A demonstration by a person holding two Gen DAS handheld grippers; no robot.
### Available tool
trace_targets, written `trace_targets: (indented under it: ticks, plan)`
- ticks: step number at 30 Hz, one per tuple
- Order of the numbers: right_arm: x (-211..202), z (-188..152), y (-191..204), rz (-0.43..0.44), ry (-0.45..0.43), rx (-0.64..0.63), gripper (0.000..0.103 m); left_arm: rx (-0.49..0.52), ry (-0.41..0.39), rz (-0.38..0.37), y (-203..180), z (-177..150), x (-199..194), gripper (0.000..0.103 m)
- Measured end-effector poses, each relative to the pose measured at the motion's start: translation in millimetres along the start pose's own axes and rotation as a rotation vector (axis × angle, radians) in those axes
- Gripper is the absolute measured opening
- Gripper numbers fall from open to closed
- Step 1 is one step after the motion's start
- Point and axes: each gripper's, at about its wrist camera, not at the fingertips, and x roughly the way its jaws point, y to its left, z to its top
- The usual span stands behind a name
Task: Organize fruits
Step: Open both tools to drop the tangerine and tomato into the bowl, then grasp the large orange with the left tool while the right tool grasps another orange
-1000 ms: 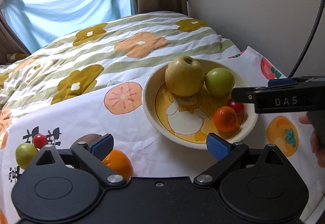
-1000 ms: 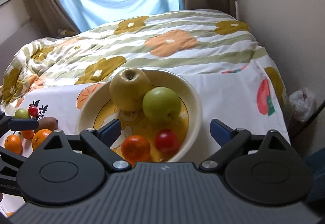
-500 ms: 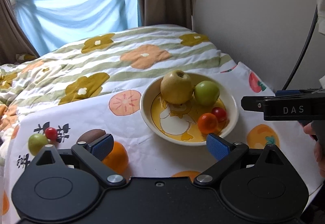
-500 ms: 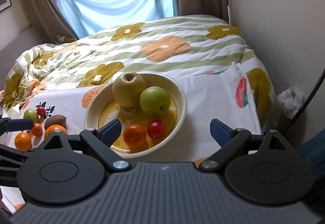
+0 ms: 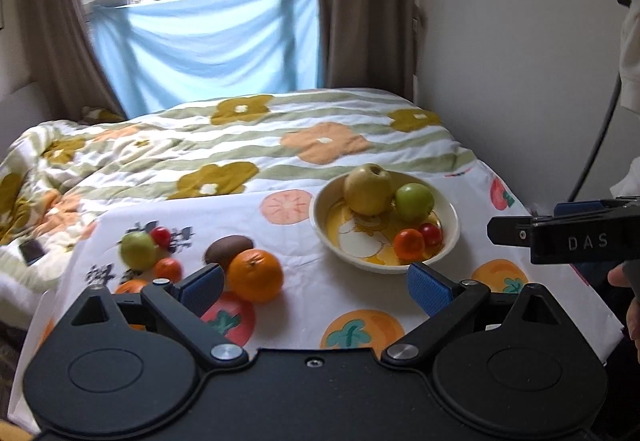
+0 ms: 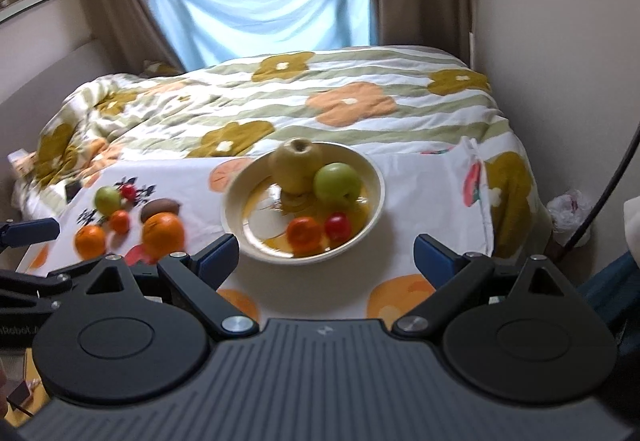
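A cream bowl point(image 5: 450, 237) point(image 6: 376, 177) on the fruit-print cloth holds a yellow pear point(image 5: 368, 187), a green apple point(image 5: 414, 201), a small orange point(image 5: 408, 244) and a red tomato point(image 5: 430, 234). Loose on the cloth to its left lie a large orange point(image 5: 255, 274) point(image 6: 162, 235), a kiwi point(image 5: 228, 247), a green apple point(image 5: 138, 250), a cherry tomato point(image 5: 161, 236) and small oranges point(image 6: 90, 241). My left gripper point(image 5: 316, 285) is open and empty, near the large orange. My right gripper point(image 6: 326, 259) is open and empty, just before the bowl.
The cloth point(image 5: 304, 305) covers a table set against a bed with a flowered quilt point(image 5: 240, 145). A wall point(image 5: 520, 61) runs along the right. A window with curtains and a blue sheet point(image 5: 208, 45) is behind. A white bag point(image 6: 568, 207) lies on the floor at right.
Both grippers have pulled back and up from the bowl, so the bowl looks smaller and more of the loose fruit and room shows. Both stay open.
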Motion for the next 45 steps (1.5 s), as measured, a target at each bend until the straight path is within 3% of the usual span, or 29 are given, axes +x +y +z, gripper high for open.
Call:
trace_targets:
  ticks: [8, 16, 28, 38, 43, 45]
  plan:
    - [-7.7, 1.0, 34.4, 0.066, -0.037, -0.01, 0.103, -0.014, -0.03, 0.143, 34.2, -12.6, -31.1, 0.103]
    - [18.7, -0.4, 78.8, 0.129, -0.004, -0.071, 0.103, -0.014, 0.012, 0.213, 98.3, -13.1, -16.1, 0.103]
    - [89.5, -10.3, 139.6, 0.109, 0.075, -0.054, 0.103, 0.006, 0.116, 0.062, 183.3, -16.6, 58.0, 0.1]
    - [139.7, -15.4, 166.7, 0.059, 0.138, -0.004, 0.103, -0.018, 0.237, -0.084, 213.8, -25.9, 123.3, 0.086]
    - [155.5, -16.3, 174.3, 0.049, 0.16, 0.012, 0.103, -0.035, 0.276, -0.126, 220.3, -30.6, 140.2, 0.083]
    - [159.8, -16.6, 175.9, 0.048, 0.166, 0.018, 0.103, -0.047, 0.284, -0.144, 222.8, -32.0, 144.0, 0.077]
